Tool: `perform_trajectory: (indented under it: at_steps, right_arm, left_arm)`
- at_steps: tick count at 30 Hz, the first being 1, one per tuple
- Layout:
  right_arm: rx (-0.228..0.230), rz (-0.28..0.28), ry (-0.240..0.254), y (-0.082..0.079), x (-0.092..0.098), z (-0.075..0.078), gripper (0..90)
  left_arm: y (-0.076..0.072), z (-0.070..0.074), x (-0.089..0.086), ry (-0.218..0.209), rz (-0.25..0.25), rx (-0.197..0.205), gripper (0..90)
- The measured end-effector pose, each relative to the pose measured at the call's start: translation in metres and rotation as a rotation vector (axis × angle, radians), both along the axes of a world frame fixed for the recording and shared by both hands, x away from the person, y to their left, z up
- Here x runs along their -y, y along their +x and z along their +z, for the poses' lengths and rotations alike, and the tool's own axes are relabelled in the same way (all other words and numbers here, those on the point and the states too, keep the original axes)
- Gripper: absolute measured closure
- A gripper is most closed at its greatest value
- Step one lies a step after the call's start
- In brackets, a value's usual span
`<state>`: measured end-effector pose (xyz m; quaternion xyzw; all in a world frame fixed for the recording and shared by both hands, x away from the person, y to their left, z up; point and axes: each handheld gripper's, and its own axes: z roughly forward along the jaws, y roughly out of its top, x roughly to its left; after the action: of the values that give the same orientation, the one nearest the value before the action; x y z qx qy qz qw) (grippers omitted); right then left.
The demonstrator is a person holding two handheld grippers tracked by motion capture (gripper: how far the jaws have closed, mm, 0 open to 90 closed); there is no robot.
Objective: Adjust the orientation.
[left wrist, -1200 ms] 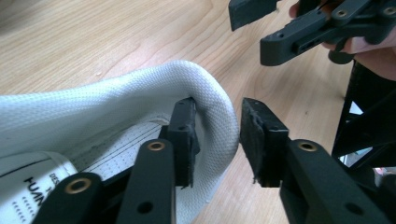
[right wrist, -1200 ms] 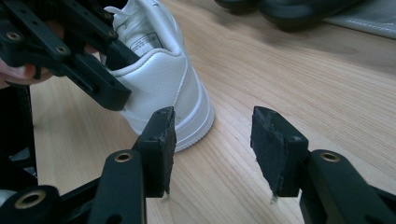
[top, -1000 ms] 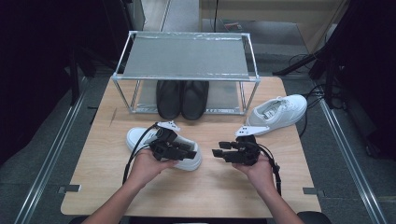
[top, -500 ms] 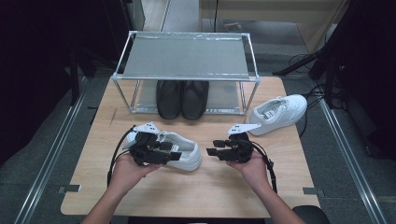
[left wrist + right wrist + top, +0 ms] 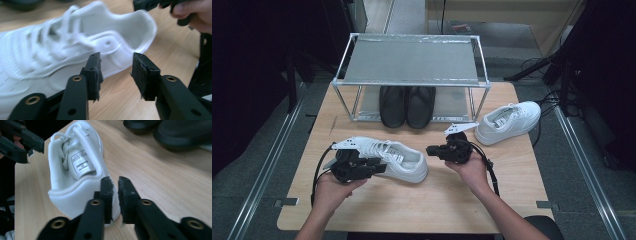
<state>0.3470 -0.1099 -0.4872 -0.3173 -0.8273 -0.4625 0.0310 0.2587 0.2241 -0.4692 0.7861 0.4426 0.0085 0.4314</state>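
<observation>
I'm lining up on the white sneaker [image 5: 397,160] lying mid-table, in front of the shoe rack [image 5: 412,60]. Left gripper [image 5: 116,75] has been closing, jaws half-wide, nothing between them. Right gripper [image 5: 114,195] has just closed to a narrow slit at the heel collar, empty. Next: get a grip on the sneaker, then lift.

even overhead light on the bench [image 5: 422,200], dark surroundings; the white shoe [image 5: 62,50] smears with motion blur in the left gripper view.

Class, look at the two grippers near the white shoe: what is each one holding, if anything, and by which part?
Right gripper: jaws shut on the white shoe's heel rim. Left gripper: holds nothing; jaws open beside the shoe.
</observation>
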Motion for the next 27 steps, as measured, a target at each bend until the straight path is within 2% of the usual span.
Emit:
perform_trajectory:
  at_steps: [3, 5, 7, 8, 12, 15, 21, 27]
  right_arm:
    - [-0.001, 0.002, 0.000, 0.006, -0.007, -0.001, 87.0]
    - [-0.007, 0.006, -0.006, 0.007, -0.012, -0.005, 86.4]
    - [-0.017, 0.015, -0.024, 0.006, -0.016, -0.009, 86.3]
    - [-0.003, 0.014, -0.032, 0.005, -0.017, -0.010, 86.4]
    - [-0.012, 0.013, -0.028, 0.005, -0.016, -0.010, 86.6]
    - [-0.017, 0.014, -0.024, 0.003, -0.015, -0.011, 86.2]
    - [-0.031, 0.021, -0.014, -0.002, -0.013, -0.012, 86.2]
    - [-0.039, 0.021, -0.015, -0.009, -0.013, -0.013, 86.2]
  left_arm:
    - [0.002, -0.005, -0.007, -0.004, 0.017, -0.026, 68.7]
    - [0.005, -0.009, -0.011, -0.009, 0.035, -0.071, 75.4]
    - [0.008, -0.012, -0.013, -0.009, 0.038, -0.088, 80.5]
    - [0.010, -0.014, -0.014, -0.009, 0.038, -0.096, 82.0]
    - [0.014, -0.022, -0.014, 0.021, 0.038, -0.111, 81.6]
    - [0.016, -0.025, -0.017, 0.017, 0.033, -0.105, 80.8]
    - [0.019, -0.029, -0.021, 0.020, 0.042, -0.121, 80.3]
    - [0.023, -0.030, -0.023, 0.014, 0.023, -0.130, 80.6]
